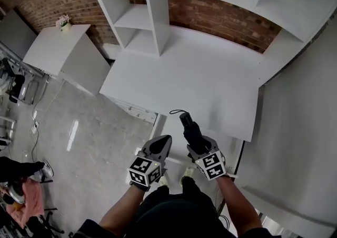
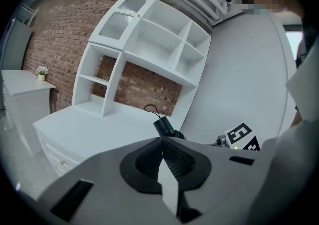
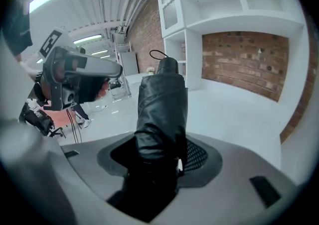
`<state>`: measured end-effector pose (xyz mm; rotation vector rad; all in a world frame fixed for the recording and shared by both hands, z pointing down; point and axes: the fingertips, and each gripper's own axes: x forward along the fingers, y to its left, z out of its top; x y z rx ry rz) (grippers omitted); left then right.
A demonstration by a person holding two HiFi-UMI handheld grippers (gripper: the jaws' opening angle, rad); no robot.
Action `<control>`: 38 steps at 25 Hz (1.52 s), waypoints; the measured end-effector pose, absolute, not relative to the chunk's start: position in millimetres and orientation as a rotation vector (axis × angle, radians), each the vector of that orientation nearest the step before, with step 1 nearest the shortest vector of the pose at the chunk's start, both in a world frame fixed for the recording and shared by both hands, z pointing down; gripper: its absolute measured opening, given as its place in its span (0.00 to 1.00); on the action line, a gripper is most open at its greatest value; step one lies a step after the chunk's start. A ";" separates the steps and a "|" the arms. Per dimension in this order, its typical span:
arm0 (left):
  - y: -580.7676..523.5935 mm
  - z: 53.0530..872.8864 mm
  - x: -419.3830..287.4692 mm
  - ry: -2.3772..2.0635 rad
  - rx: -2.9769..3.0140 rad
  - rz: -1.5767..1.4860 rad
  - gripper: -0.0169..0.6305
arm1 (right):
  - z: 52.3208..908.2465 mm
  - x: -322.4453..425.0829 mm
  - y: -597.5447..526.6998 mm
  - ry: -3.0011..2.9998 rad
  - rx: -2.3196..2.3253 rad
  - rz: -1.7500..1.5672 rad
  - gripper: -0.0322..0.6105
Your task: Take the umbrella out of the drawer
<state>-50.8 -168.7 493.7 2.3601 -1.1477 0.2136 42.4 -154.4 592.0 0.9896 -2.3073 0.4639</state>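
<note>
A black folded umbrella (image 1: 190,129) sticks up and forward out of my right gripper (image 1: 197,146), which is shut on its lower part. Its wrist strap (image 1: 176,111) loops off the top end, over the desk's front edge. In the right gripper view the umbrella (image 3: 162,104) fills the space between the pads of the right gripper (image 3: 162,157). My left gripper (image 1: 163,141) hangs just left of it, shut with nothing in it. The left gripper view has its jaws (image 2: 162,142) meeting, with the umbrella's top (image 2: 163,127) beyond. The open white drawer (image 1: 171,124) lies under both grippers.
A white desk (image 1: 200,79) with a shelf unit (image 1: 142,16) stands ahead against a brick wall. A white cabinet (image 1: 63,52) with a small flower pot (image 1: 63,21) is at the left. Another person's shoes (image 1: 45,168) and gear sit on the grey floor, far left.
</note>
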 end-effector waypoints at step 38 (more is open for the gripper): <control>-192.6 292.2 -90.8 -1.282 2.524 -0.070 0.04 | 281.4 22.1 -193.6 -2.755 1.357 -0.006 0.41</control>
